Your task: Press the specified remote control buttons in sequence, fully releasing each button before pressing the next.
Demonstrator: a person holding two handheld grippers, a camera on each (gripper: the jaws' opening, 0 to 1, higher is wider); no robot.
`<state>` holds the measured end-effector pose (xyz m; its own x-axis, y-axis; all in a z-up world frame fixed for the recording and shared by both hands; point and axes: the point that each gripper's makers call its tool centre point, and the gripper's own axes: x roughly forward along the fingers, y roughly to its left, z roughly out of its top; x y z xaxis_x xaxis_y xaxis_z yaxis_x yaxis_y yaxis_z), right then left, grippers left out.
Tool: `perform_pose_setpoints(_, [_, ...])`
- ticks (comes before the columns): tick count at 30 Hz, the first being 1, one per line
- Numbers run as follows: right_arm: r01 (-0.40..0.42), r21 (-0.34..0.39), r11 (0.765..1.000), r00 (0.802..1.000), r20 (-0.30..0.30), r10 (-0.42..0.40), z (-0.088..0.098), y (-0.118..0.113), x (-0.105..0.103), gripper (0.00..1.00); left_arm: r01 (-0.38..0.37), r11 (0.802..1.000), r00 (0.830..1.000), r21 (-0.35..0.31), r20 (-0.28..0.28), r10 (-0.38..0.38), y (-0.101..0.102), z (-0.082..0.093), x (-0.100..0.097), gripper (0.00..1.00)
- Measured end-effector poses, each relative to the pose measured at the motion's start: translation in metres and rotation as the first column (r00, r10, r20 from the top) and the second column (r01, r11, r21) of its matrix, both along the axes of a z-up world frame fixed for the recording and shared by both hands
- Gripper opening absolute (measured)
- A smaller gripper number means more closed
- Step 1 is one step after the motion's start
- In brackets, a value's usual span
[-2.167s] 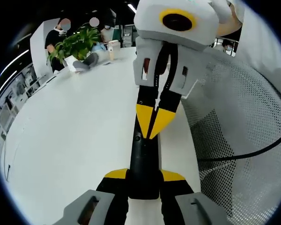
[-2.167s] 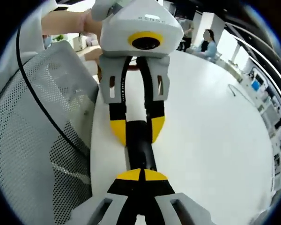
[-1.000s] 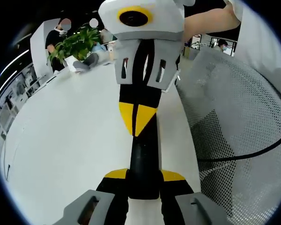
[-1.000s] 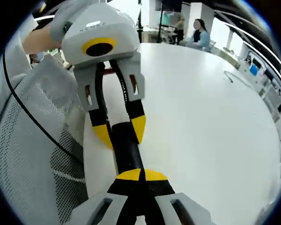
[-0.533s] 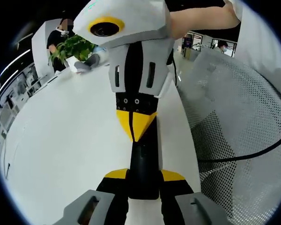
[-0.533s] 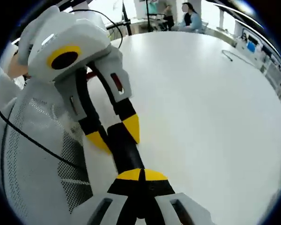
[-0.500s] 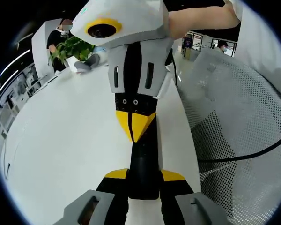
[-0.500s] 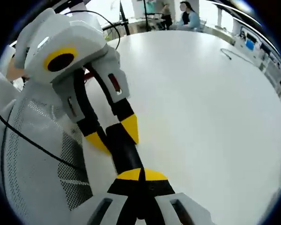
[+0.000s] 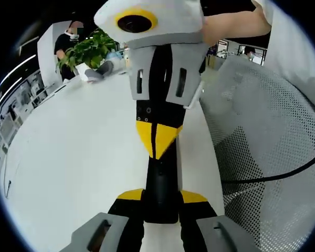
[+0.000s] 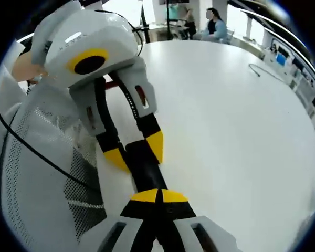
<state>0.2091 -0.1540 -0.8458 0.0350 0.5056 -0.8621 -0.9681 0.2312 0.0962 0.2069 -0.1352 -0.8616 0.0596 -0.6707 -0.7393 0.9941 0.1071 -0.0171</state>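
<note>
A long black remote control [image 9: 160,176] lies lengthwise just above the white table. My left gripper [image 9: 161,197] is shut on its near end, one yellow tip on each side. My right gripper [image 9: 156,140] comes down from the top of the left gripper view, its yellow tips shut together and set on the remote's far part. In the right gripper view, my right gripper [image 10: 157,196] is shut with its tips on the remote [image 10: 144,176]. The left gripper [image 10: 136,152] clamps the remote from the upper left. The buttons are hidden.
The white table [image 9: 68,157] spreads wide to one side. A grey mesh chair [image 9: 268,147] with a black cable across it stands close by the table's edge. A potted plant [image 9: 84,50] and seated people are at the far end. A thin cable [image 10: 260,71] lies on the table.
The right gripper has swung and straightened slightly over the remote, its shut tips staying on it. The left gripper keeps its hold on the remote.
</note>
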Motion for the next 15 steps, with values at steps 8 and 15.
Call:
perform_pose_setpoints(8, [-0.034, -0.012, 0.999, 0.999, 0.018, 0.034, -0.0066, 0.0018, -0.0008, 0.0, 0.001, 1.0, 1.0, -0.001, 0.0, -0.001, -0.0001, 0.0001, 0.0003, 0.24])
perform_pose_setpoints(15, [-0.149, -0.087, 0.985, 0.98, 0.117, 0.159, -0.0073, 0.0025, -0.0019, 0.0, 0.001, 1.0, 1.0, -0.001, -0.001, -0.001, 0.0, 0.0002, 0.0004, 0.24])
